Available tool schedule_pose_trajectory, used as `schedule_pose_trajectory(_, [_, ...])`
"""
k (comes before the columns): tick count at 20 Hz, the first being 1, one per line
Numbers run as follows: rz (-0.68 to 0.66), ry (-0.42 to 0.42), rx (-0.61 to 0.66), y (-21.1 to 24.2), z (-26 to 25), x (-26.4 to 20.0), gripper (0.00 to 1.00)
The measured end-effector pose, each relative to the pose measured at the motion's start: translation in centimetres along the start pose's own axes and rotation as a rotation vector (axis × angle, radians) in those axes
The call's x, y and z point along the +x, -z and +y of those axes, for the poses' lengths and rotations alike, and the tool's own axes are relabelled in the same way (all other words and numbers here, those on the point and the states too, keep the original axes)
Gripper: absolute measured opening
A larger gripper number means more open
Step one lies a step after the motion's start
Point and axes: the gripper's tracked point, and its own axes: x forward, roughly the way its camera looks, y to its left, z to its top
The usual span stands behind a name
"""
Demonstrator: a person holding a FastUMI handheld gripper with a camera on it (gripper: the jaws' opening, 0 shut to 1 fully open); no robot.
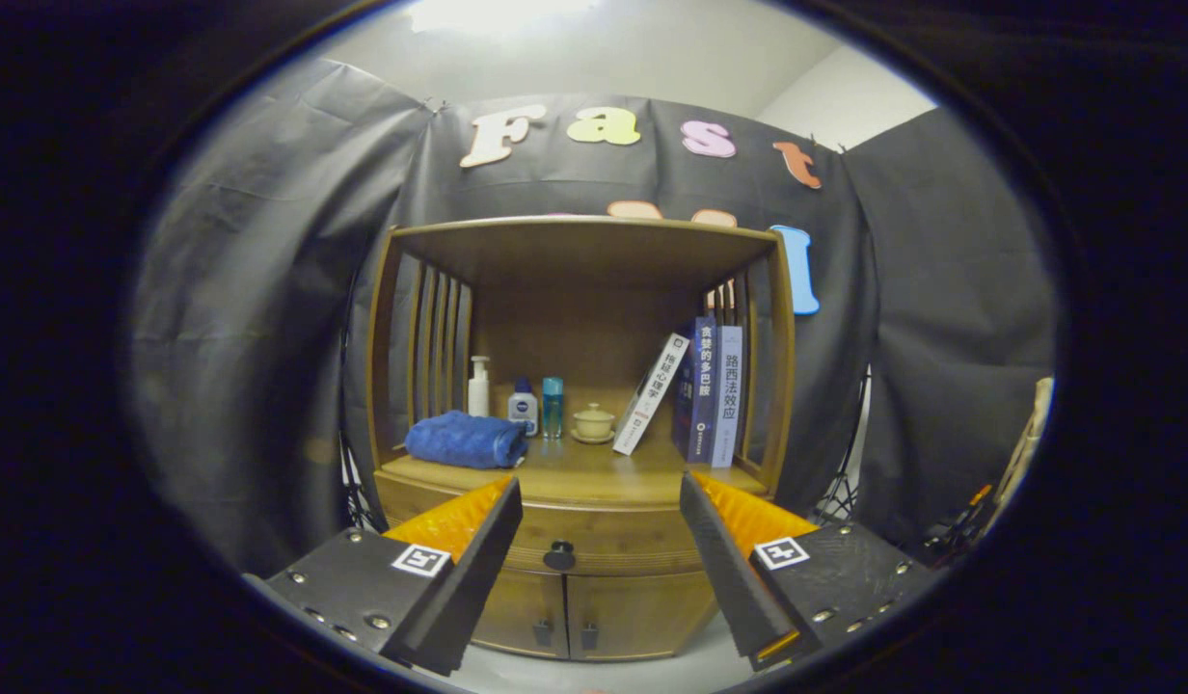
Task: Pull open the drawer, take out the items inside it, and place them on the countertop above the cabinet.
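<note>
A wooden cabinet stands ahead of me. Its drawer (594, 540) is closed, and a dark round knob (559, 555) sits at the drawer's middle. Above the drawer runs the countertop (604, 463), under an open shelf frame. My gripper (602, 501) is open, with nothing between its fingers. The knob lies a short way beyond the fingertips, slightly nearer the left finger (478, 559) than the right finger (719, 559). The drawer's contents are hidden.
On the countertop lie a folded blue towel (466, 440), a white pump bottle (478, 387), a small white-blue bottle (523, 407), a teal bottle (553, 407), a lidded cup on a saucer (593, 423) and several books (695, 390). Two lower doors (575, 612) sit under the drawer.
</note>
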Motion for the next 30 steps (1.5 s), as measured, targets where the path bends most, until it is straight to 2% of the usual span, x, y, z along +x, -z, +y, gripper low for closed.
schedule_pose_trajectory(5, [0.038,-0.027,0.022,3.1,1.2,2.5,0.99])
schedule_pose_trajectory(11, [0.123,-0.015,0.067,8.6,1.9,6.7,0.99])
schedule_pose_trajectory(15, [0.170,-0.014,0.144,12.3,2.9,9.1,0.99])
schedule_pose_trajectory(21, [0.279,-0.002,0.164,17.6,4.5,11.8,0.99])
schedule_pose_trajectory(26, [0.296,-0.001,0.112,19.2,5.6,14.2,0.76])
schedule_pose_trajectory(30, [0.339,0.034,0.097,22.3,5.2,16.4,0.75])
